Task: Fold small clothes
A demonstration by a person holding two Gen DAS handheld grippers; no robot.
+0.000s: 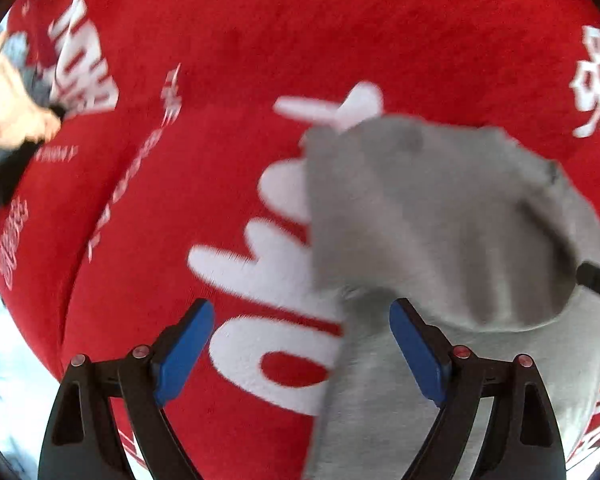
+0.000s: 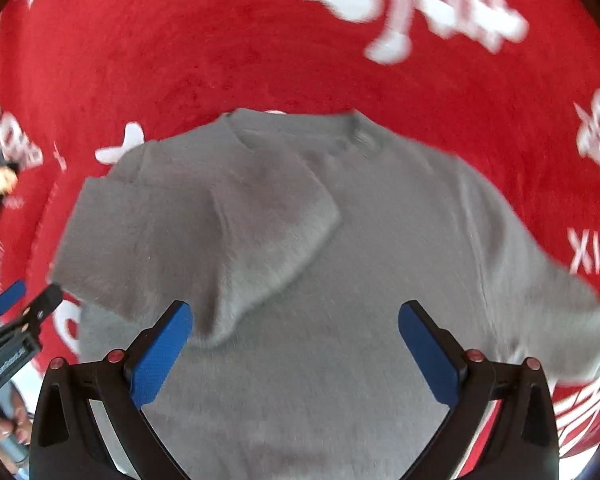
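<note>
A red mat [image 2: 220,60] with white lettering covers the whole surface. On it lies a small grey sweater [image 2: 340,280], neck away from the right camera, one sleeve [image 2: 204,232] already flopped across the chest. Looks fuzzy, light and floppy, so pinching a hem corner or cuff seems best. Both the right gripper [image 2: 296,344] and left gripper [image 1: 302,344] hang wide apart, holding nothing.
</note>
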